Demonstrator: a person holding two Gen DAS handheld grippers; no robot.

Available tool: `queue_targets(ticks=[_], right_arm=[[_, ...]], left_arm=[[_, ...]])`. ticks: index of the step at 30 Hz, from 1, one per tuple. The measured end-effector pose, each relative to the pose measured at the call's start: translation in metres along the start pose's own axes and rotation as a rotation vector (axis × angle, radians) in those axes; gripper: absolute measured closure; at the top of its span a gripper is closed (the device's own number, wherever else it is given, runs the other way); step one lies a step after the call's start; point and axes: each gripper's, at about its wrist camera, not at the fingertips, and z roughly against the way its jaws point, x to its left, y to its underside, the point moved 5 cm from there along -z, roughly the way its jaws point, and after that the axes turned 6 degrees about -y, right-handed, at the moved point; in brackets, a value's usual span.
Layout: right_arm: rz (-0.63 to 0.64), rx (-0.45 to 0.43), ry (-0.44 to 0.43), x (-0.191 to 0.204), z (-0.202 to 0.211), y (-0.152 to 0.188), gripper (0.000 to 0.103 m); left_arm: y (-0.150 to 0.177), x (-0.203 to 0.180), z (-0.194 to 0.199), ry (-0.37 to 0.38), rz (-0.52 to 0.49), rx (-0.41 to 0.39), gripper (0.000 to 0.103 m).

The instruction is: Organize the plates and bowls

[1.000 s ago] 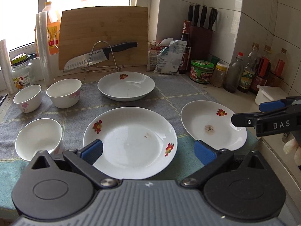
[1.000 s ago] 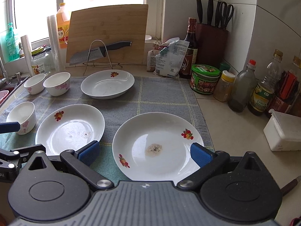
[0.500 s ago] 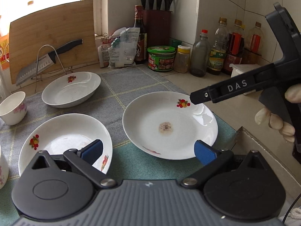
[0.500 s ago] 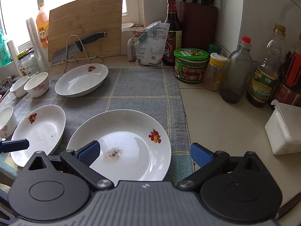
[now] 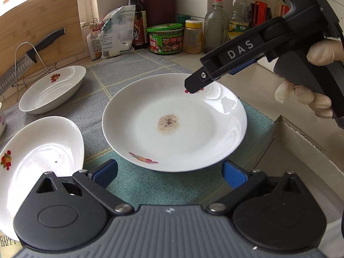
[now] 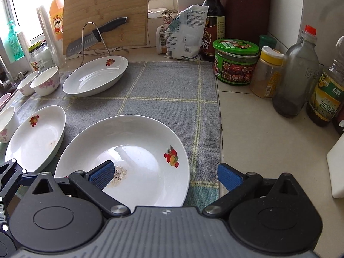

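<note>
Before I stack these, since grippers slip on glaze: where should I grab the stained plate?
Take the stained plate by its raised right rim, coming in low from the right. It lies flat on the mat, so only the thin upturned edge fits between fingers; the right gripper already straddles that rim, open.

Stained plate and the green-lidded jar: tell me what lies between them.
Only bare grey cloth lies between the stained plate and the green-lidded jar, shown in the right wrist view.
</note>
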Motion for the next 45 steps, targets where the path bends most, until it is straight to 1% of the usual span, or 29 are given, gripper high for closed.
queue_targets(ticks=[3,5,8,10,13,15,19,22,27,32,41,45], right_arm=[[0.016,0.011,-0.034,-0.004,-0.009,-0.003,0.000],[0.024,0.022,-0.072,-0.006,-0.016,-0.007,0.000],[0.040,0.041,-0.117,-0.008,-0.026,-0.011,0.003],[0.055,0.056,-0.146,-0.010,-0.032,-0.014,0.008],[0.079,0.075,-0.197,-0.009,-0.041,-0.019,0.011],[0.106,0.097,-0.230,-0.008,-0.048,-0.021,0.018],[0.156,0.132,-0.279,-0.004,-0.059,-0.025,0.023],[0.173,0.147,-0.317,-0.005,-0.065,-0.028,0.023],[0.167,0.157,-0.385,-0.008,-0.071,-0.034,0.023],[0.182,0.171,-0.412,-0.008,-0.074,-0.036,0.023],[0.216,0.190,-0.412,-0.006,-0.072,-0.034,0.023],[0.217,0.184,-0.410,-0.007,-0.072,-0.035,0.023]], left_arm=[[0.002,-0.002,-0.008,-0.017,-0.003,0.005,0.003],[0.002,-0.002,-0.013,-0.036,-0.003,0.009,0.003],[0.001,-0.001,-0.016,-0.033,0.014,0.004,0.002],[0.000,-0.002,-0.016,-0.027,0.017,0.002,0.002],[0.000,-0.003,-0.017,-0.029,0.018,0.002,0.002],[-0.001,-0.003,-0.017,-0.029,0.024,0.007,0.002],[-0.001,-0.004,-0.016,-0.028,0.020,0.009,0.003],[-0.003,-0.005,-0.016,-0.031,0.002,0.008,0.003],[-0.005,-0.006,-0.017,-0.026,-0.016,0.009,0.003],[-0.005,-0.007,-0.018,-0.016,-0.015,0.013,0.003],[-0.006,-0.006,-0.020,-0.015,-0.007,0.024,0.003],[-0.009,-0.006,-0.020,-0.020,-0.015,0.023,0.003]])
